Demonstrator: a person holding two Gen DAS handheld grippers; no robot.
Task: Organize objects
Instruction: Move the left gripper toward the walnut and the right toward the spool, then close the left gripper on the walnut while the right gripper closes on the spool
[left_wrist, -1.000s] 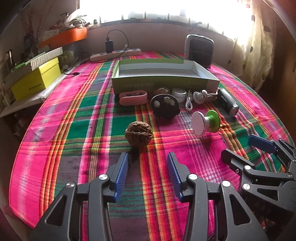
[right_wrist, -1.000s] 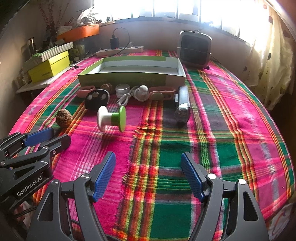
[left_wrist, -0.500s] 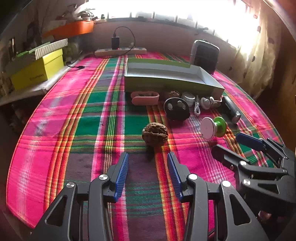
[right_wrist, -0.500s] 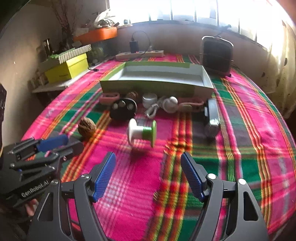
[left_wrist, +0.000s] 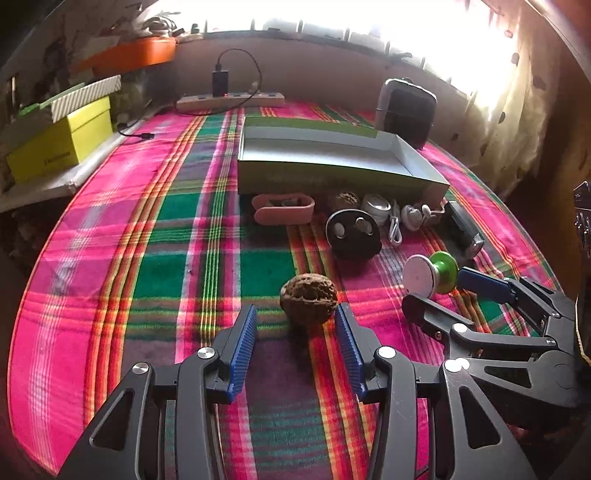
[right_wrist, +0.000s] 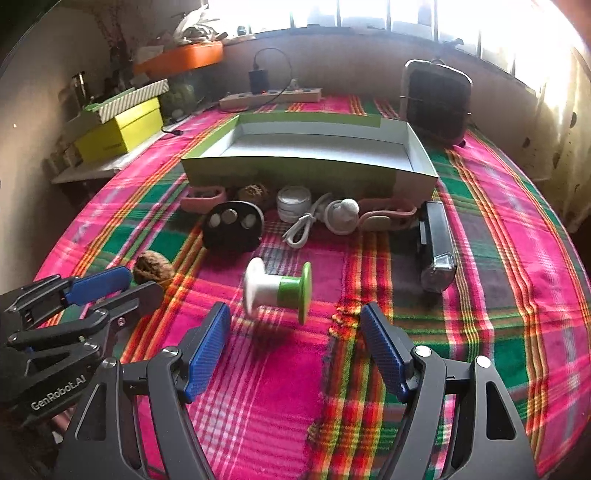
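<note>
Hovering low over the plaid cloth (left_wrist: 155, 236), left gripper (left_wrist: 295, 317) spread wide, blue pads (left_wrist: 243, 339) parted. Just past the fingertips and centred between them: a wrinkled walnut (left_wrist: 308, 303), resting on the cloth, close to the right pad, contact not clear from the left wrist view. Not pinched.

Angled in from the right of that tool, right gripper (left_wrist: 439, 291) also spread, pads (right_wrist: 384, 354) well apart. Straight ahead of it, just beyond the tips and nearer its left pad — a white-and-green spool (right_wrist: 277, 290) lying on its side. Nothing between the pads but cloth, bunched into a small fold near the right fingertip.

Farther ahead of both tools, a row of small things along the front wall of an open box (right_wrist: 295, 173): pink case (left_wrist: 283, 209), second walnut (right_wrist: 254, 192), black round case (right_wrist: 232, 225) with three pale pieces inside, white jar (right_wrist: 294, 202), white cable (right_wrist: 301, 229), white earbud-like piece (right_wrist: 341, 216), pink strap (right_wrist: 384, 218). Off to the right of the spool, a black torch (right_wrist: 436, 251) lying lengthwise. Box interior bare and pale.

Beyond the box: dark heater (right_wrist: 437, 105) to the right, power strip (right_wrist: 269, 98) with a plugged-in charger at the back, yellow box (right_wrist: 120, 131) far left on a ledge.
</note>
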